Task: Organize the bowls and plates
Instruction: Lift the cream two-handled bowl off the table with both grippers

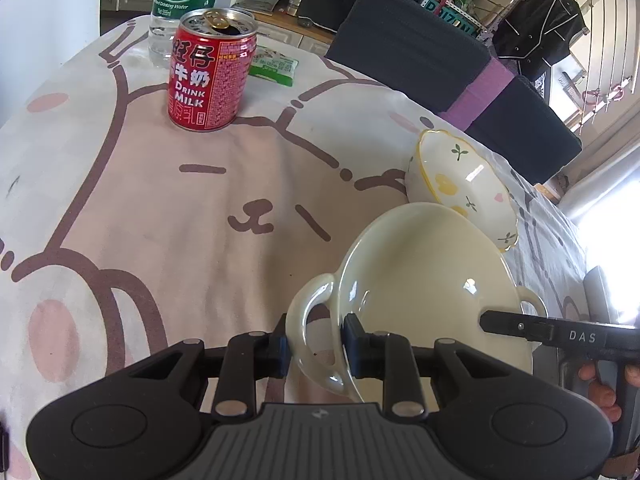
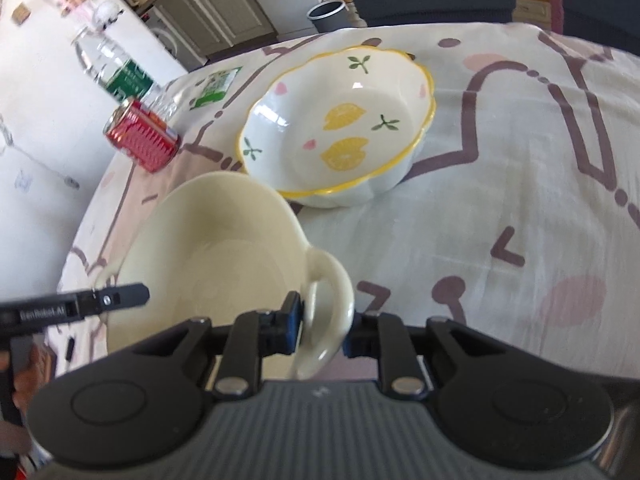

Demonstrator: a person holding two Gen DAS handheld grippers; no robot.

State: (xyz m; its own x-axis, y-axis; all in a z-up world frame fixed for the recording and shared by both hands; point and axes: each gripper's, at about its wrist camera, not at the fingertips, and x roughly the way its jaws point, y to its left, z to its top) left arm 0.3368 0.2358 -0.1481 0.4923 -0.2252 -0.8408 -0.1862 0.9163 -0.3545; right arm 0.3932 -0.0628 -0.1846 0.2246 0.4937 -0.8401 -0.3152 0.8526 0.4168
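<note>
Nearby, lemon bowl touches cream bowl; can apart.

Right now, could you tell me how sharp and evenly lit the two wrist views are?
Left wrist view: sharp, the red can lettering readable; window glare washes out the right edge, and the cream bowl shows small highlights. Right wrist view: softer, with the red can and water bottle smeared. Both bend straight lines towards the edges, fisheye style.
</note>
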